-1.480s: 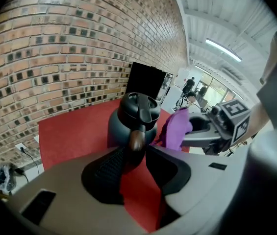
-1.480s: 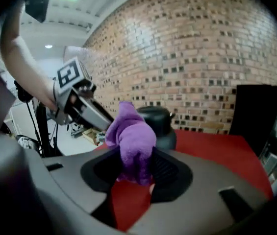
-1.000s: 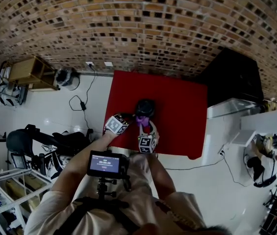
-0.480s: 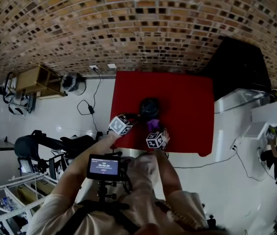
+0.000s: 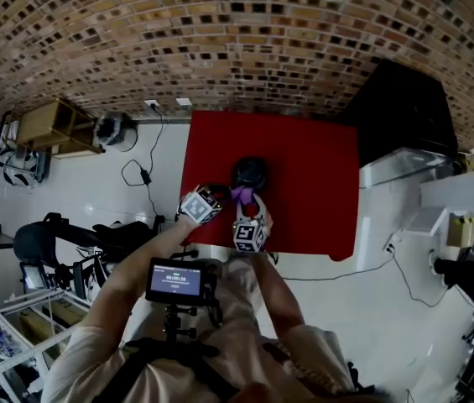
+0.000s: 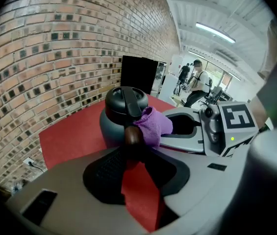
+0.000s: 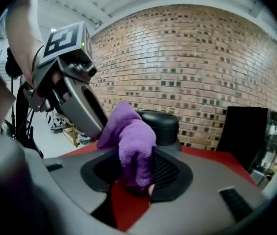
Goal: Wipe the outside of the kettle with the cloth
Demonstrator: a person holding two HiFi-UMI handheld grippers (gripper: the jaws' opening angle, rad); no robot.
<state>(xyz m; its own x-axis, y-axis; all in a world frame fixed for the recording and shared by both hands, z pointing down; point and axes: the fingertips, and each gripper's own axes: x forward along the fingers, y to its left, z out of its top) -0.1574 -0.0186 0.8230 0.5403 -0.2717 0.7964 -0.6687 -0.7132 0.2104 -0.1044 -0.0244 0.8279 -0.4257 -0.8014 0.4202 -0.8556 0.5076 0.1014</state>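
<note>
The right tool [image 7: 137, 176], clamped on the cloth [image 7: 131, 141], is coming back to the kettle [image 6: 113, 125] on the desk [image 5: 312, 191] after pulling away, so wiping is going on, while the left tool [image 6: 136, 149] is staying clamped on the handle [image 6: 127, 104]

Item one: dark grey rounded kettle [image 5: 249, 173], black lid on, black handle arched over the top, standing upright on the red tabletop [image 5: 312, 191]. Item two: purple fleecy cloth [image 7: 131, 138], bunched, raised off the surface, pressed against the kettle's handle side.
</note>
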